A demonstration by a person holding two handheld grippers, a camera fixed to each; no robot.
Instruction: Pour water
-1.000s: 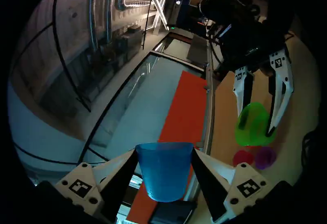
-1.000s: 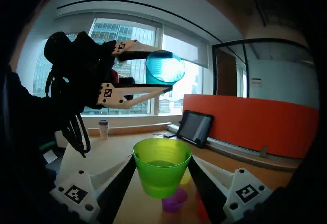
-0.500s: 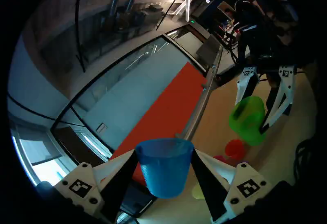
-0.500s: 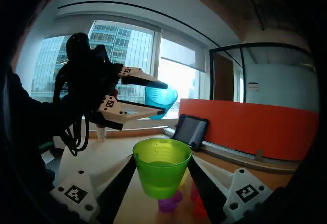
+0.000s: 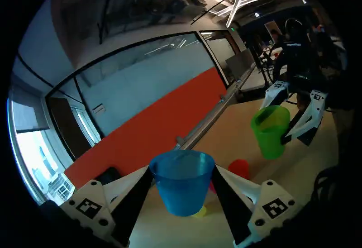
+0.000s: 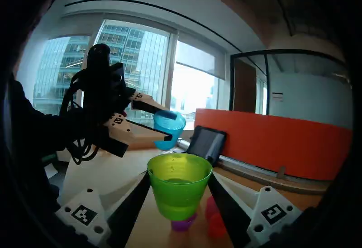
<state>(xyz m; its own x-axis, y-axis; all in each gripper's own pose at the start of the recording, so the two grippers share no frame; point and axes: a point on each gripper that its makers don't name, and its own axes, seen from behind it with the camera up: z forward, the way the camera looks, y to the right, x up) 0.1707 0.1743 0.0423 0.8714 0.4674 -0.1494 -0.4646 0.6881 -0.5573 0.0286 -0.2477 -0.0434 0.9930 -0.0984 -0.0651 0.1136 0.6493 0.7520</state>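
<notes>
Blue cup [image 5: 182, 187] sits clamped between the fingers of my left gripper [image 5: 182, 170] in the left gripper view, held above the wooden table [image 5: 289, 175], with the green cup [image 5: 270, 130] farther off to the right. In the right gripper view, my right gripper [image 6: 179, 179] grips the green cup, which has liquid in it. The blue cup hangs tilted, up and to the left of it.
</notes>
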